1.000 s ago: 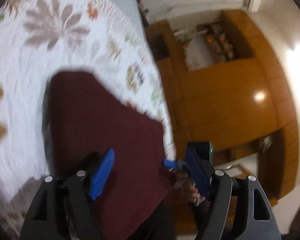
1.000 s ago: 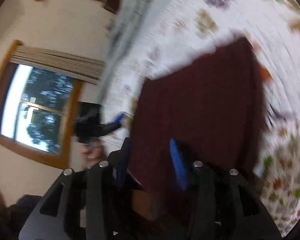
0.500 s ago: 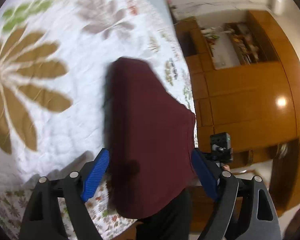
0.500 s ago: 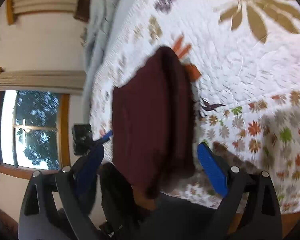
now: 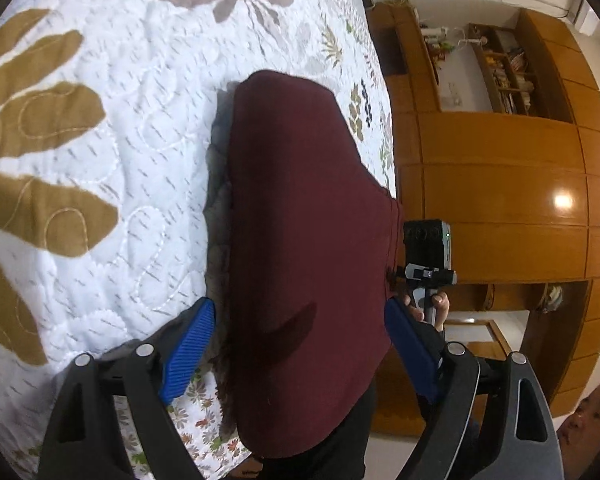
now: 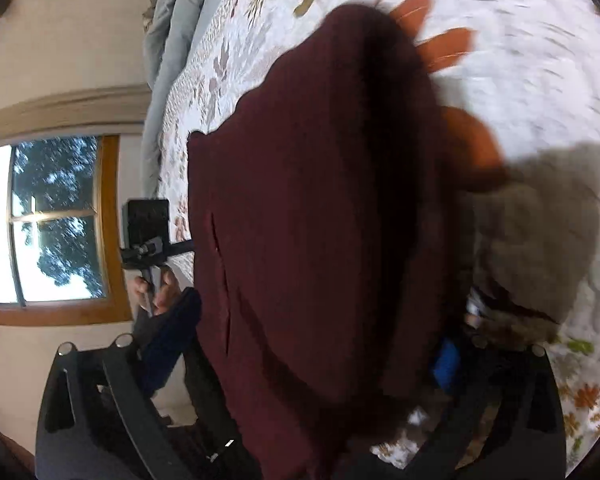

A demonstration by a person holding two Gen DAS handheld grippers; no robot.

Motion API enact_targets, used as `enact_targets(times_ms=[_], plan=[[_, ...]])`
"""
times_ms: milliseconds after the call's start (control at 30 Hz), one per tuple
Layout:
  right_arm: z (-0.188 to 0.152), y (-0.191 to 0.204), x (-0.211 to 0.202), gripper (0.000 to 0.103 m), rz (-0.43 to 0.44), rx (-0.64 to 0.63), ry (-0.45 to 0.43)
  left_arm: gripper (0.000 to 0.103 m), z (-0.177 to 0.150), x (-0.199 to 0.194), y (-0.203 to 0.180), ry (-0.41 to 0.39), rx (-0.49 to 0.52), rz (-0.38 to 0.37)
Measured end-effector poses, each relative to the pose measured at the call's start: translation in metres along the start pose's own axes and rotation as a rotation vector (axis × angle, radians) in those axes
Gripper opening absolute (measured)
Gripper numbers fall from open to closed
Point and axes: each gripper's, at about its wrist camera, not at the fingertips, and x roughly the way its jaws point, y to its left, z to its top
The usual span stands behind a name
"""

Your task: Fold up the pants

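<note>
Folded maroon pants (image 5: 304,232) lie on the white floral quilt (image 5: 100,140) near the bed's edge; they also show in the right wrist view (image 6: 320,220). My left gripper (image 5: 300,344) is open, its blue pads wide apart on either side of the pants' near end, holding nothing. My right gripper (image 6: 312,344) is open too, blurred, its pads on either side of the pants. Each view shows the other gripper's handle beside the pants, the right one (image 5: 428,256) and the left one (image 6: 148,236).
A wooden wardrobe and shelves (image 5: 500,160) stand beyond the bed's edge in the left wrist view. A window (image 6: 52,220) and a grey-blue blanket (image 6: 172,40) show in the right wrist view. A person's face (image 5: 592,412) is at the lower right.
Both grippers opened from a narrower gap a second ago and now straddle the pants. The right gripper has moved closer over the pants since half a second ago.
</note>
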Motion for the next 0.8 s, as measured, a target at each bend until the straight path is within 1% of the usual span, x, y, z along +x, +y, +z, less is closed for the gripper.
enact_targets(times_ms=[67, 100, 133, 167, 233, 300, 333, 400, 433, 533, 600, 633, 667, 700, 733, 767, 800], plan=[[-0.004, -0.005, -0.006, 0.099, 0.022, -0.001, -0.006, 0.087, 0.001, -0.002, -0.001, 0.001, -0.002, -0.002], [-0.003, -0.01, -0.01, 0.1, 0.039, 0.006, -0.012, 0.087, -0.001, -0.002, -0.001, 0.0, -0.002, -0.008], [-0.014, -0.019, -0.02, 0.101, 0.061, 0.016, -0.021, 0.087, -0.003, 0.0, -0.001, 0.006, -0.002, -0.013], [-0.013, -0.018, -0.018, 0.101, 0.082, 0.022, -0.031, 0.087, -0.003, 0.005, -0.001, 0.014, 0.003, -0.017], [-0.012, -0.007, -0.008, 0.101, 0.065, -0.007, -0.017, 0.089, -0.002, 0.014, -0.005, 0.02, 0.008, -0.022], [-0.012, -0.002, -0.004, 0.101, 0.05, -0.022, -0.006, 0.09, -0.002, 0.02, -0.008, 0.036, 0.026, -0.009], [-0.008, -0.002, -0.001, 0.099, 0.062, -0.014, -0.004, 0.09, -0.001, 0.021, -0.008, 0.041, 0.027, -0.008], [-0.004, -0.009, -0.002, 0.101, 0.086, 0.018, -0.002, 0.09, 0.0, 0.022, -0.006, 0.045, 0.007, -0.001], [-0.002, -0.005, 0.002, 0.101, 0.081, 0.023, 0.0, 0.09, 0.0, 0.024, -0.004, 0.045, -0.003, 0.015], [0.005, 0.009, 0.017, 0.101, 0.002, 0.009, 0.01, 0.093, 0.0, 0.03, -0.009, 0.034, -0.006, 0.075], [0.004, 0.011, 0.016, 0.099, 0.006, -0.003, 0.012, 0.091, -0.003, 0.031, -0.014, 0.024, 0.009, 0.107], [0.002, 0.012, 0.013, 0.087, -0.001, -0.019, 0.005, 0.089, -0.005, 0.031, -0.014, 0.016, 0.009, 0.116], [0.0, 0.013, 0.012, 0.074, -0.017, -0.025, -0.003, 0.076, -0.008, 0.029, -0.016, -0.001, 0.005, 0.148], [-0.002, 0.013, 0.012, 0.056, -0.014, -0.026, -0.004, 0.063, -0.008, 0.029, -0.018, -0.006, 0.006, 0.174], [-0.004, 0.012, 0.012, 0.051, 0.022, -0.013, -0.002, 0.054, -0.01, 0.029, -0.018, -0.006, 0.005, 0.182], [-0.006, 0.013, 0.011, 0.051, 0.034, -0.021, -0.007, 0.052, -0.012, 0.027, -0.017, -0.014, 0.001, 0.168], [-0.007, 0.017, 0.011, 0.05, 0.021, -0.036, -0.013, 0.048, -0.013, 0.025, -0.018, -0.02, 0.007, 0.168]])
